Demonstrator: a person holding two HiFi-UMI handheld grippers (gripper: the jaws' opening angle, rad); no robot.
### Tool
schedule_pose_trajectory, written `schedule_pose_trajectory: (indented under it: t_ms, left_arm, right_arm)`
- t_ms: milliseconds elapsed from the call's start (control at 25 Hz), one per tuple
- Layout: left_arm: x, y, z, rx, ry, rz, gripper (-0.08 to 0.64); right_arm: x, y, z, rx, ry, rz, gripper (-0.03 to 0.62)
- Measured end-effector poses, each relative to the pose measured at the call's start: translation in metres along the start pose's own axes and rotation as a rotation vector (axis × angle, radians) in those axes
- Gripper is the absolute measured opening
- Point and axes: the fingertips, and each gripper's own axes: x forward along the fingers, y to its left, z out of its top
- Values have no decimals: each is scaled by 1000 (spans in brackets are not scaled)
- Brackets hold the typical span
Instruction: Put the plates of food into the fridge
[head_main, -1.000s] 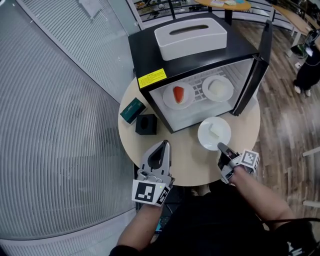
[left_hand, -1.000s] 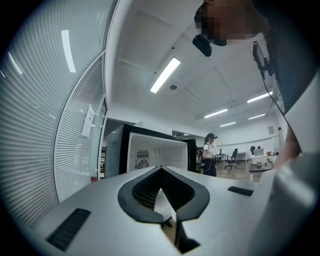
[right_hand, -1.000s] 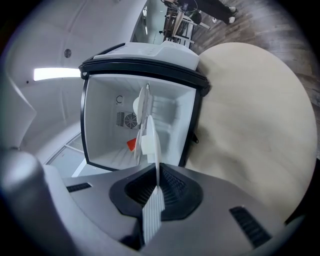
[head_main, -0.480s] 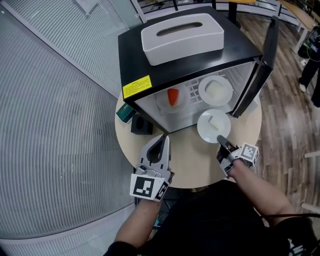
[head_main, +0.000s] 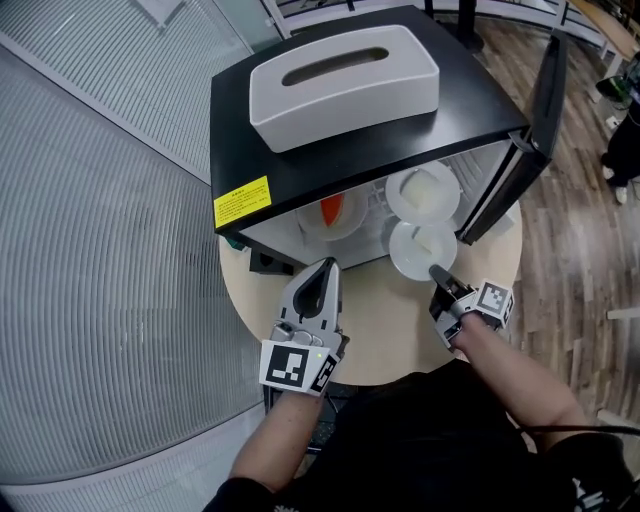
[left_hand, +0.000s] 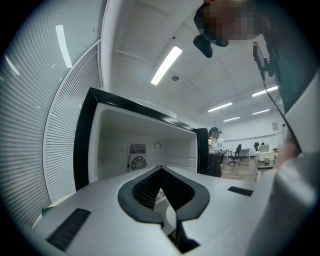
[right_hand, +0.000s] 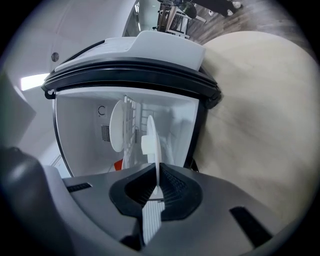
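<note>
Left tool (head_main: 326, 266) jaws together, right tool (head_main: 437, 272) extended forward, jaws clamped on plate (head_main: 418, 246) rim

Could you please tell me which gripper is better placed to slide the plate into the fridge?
The right: the right gripper is shut on the rim of the plate, right at the open fridge. The left gripper is shut and empty.

The room was bright, evenly lit by long ceiling strip lights (left_hand: 166, 64), and shadows stayed soft. The head view was sharp throughout. The left and right gripper views bulged with fisheye distortion and had dark, rounded corners. In the right gripper view the counter (right_hand: 255, 100) looked soft and smeared, and the fridge (right_hand: 80, 120) glowed pale white inside.
</note>
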Motion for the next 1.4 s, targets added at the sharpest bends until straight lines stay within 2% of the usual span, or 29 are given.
schedule_pose_trajectory:
  t_ms: [320, 640, 840, 1000, 1400]
  left_arm:
    - [26, -7, -14, -2, 26, 2, 3]
    - [41, 10, -22, -3, 33, 23, 3]
    - [45, 12, -36, -18, 55, 28, 3]
    - [47, 16, -42, -13, 68, 22, 3]
    - [36, 36, -64, -60, 106, 58, 3]
  right_arm:
    - [20, -12, 15, 25, 18, -15, 17]
    - [46, -19, 30, 39, 15, -15, 17]
    - [56, -35, 39, 33, 7, -63, 17]
    - [69, -35, 51, 45, -17, -55, 17]
    - [101, -31, 61, 59, -46, -85, 18]
